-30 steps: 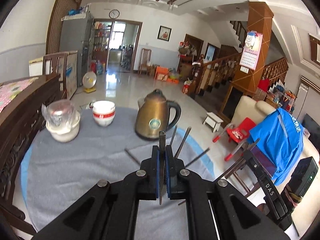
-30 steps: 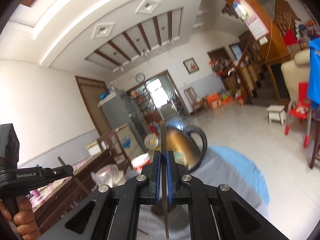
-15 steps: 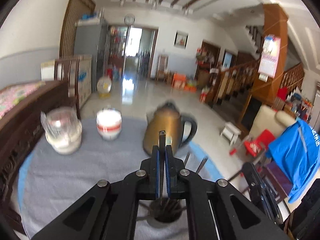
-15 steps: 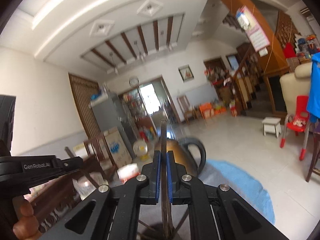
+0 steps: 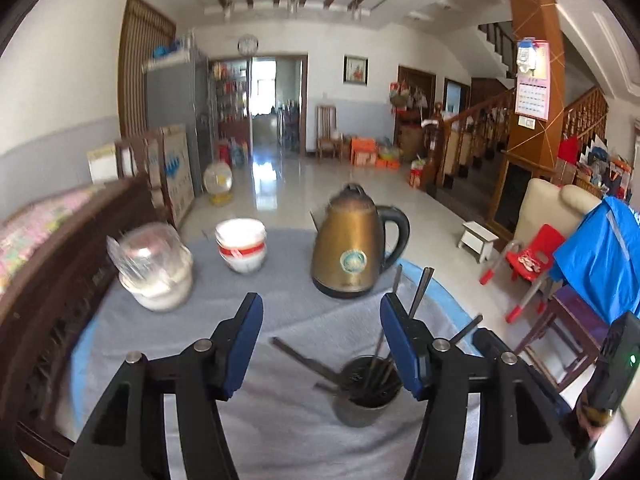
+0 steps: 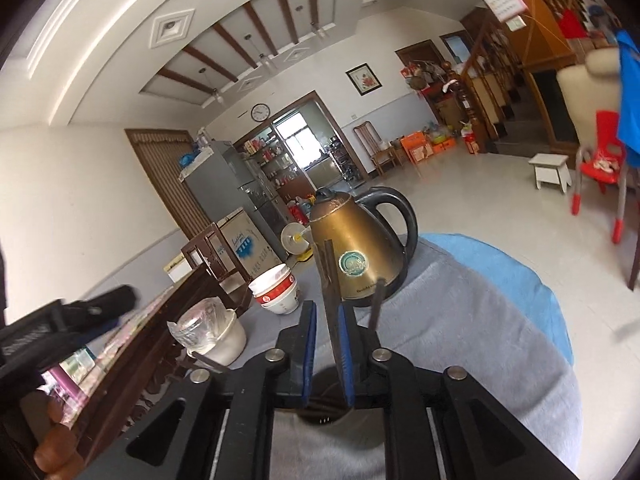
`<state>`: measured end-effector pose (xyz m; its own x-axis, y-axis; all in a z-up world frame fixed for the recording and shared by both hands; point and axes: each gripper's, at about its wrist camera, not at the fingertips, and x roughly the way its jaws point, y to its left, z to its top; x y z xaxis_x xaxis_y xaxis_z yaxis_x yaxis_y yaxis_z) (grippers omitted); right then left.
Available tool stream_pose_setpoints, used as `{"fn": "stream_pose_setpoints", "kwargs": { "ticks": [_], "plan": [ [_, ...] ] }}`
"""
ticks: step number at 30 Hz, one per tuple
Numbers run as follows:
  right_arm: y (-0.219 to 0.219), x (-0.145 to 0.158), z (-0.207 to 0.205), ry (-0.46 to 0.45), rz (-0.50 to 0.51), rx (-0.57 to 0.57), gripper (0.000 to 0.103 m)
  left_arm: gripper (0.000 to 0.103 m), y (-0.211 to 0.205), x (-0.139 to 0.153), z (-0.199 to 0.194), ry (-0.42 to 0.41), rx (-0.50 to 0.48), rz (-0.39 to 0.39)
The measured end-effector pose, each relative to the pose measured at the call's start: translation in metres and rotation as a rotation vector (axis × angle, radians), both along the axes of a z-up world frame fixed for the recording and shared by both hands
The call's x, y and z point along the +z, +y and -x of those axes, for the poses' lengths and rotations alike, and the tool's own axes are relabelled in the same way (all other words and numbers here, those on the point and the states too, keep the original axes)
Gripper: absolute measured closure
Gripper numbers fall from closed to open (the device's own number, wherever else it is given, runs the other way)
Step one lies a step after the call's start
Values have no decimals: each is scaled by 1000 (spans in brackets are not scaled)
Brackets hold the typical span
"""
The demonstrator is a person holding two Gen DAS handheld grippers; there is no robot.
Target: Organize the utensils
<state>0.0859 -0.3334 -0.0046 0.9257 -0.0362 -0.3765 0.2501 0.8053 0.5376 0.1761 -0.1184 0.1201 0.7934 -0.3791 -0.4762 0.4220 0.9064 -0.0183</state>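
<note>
A: Biggest first. Bench (image 5: 168, 336), round, grey cloth over blue. What's on it?

B: Brass kettle (image 5: 352, 252) at the far side, black handle to the right. Left of it a stack of white bowls (image 5: 241, 246) with red bands. Further left, a white pot (image 5: 158, 280) with clear plastic over the top.

A: Cup?

B: Dark cup (image 5: 366, 394) near the front edge, well in front of the kettle. Chopsticks (image 5: 380, 360) stand in it, leaning; two tips stick up past the kettle's base. One flat dark stick (image 5: 298, 354) slants left from the cup, low over the cloth; can't tell if its end is in the cup or on the bench.

A: Left gripper (image 5: 322, 336)?

B: Jaws spread wide, nothing between them. Right blue pad sits just in front of the cup.

A: Right gripper (image 6: 326, 350)?

B: Directly over the cup (image 6: 324, 408). Jaws part open, small gap. A dark chopstick (image 6: 330, 280) stands upright in the gap against the right pad; can't tell if it's pinched. Another stick (image 6: 376, 304) pokes up just right of the jaws.
</note>
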Motion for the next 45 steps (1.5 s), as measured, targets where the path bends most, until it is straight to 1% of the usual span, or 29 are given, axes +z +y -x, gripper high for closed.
{"fn": "stream_pose_setpoints", "kwargs": {
  "ticks": [2,3,4,5,6,7,10,11,14,17,23,27,32,40,45],
  "plan": [
    [0,0,14,-6,-15,-6,78,29,13,5,15,-27,6,-30],
    [0,0,21,-11,-22,-13,69,26,19,5,22,-35,10,-38],
    [1,0,32,-20,-34,-24,54,25,25,5,28,-41,16,-47],
    [3,1,38,-30,-41,-29,45,20,33,3,36,-43,27,-60],
    [4,0,47,-42,-45,-38,43,17,38,0,44,-39,30,-75],
    [7,2,58,-45,-39,-46,43,17,42,-3,51,-33,29,-94],
    [17,9,72,-34,-11,-46,43,16,51,-15,73,-28,27,-156],
    [21,12,78,-31,-3,-39,43,13,54,-19,80,-27,31,-168],
    [36,23,95,-4,44,-23,43,10,63,-27,98,-9,27,-176],
    [51,36,116,4,88,-22,43,9,70,-31,112,-3,58,-200],
    [78,53,153,29,170,-1,43,6,87,-29,129,-30,107,-226],
    [95,59,170,38,199,13,42,6,98,-28,135,-41,131,-234],
    [111,60,180,48,210,32,40,6,109,-29,143,-68,160,-259],
    [133,65,179,60,219,45,40,5,125,-25,153,-108,192,-276],
    [143,65,183,78,231,41,40,5,131,-24,157,-117,200,-281]
  ]
}}
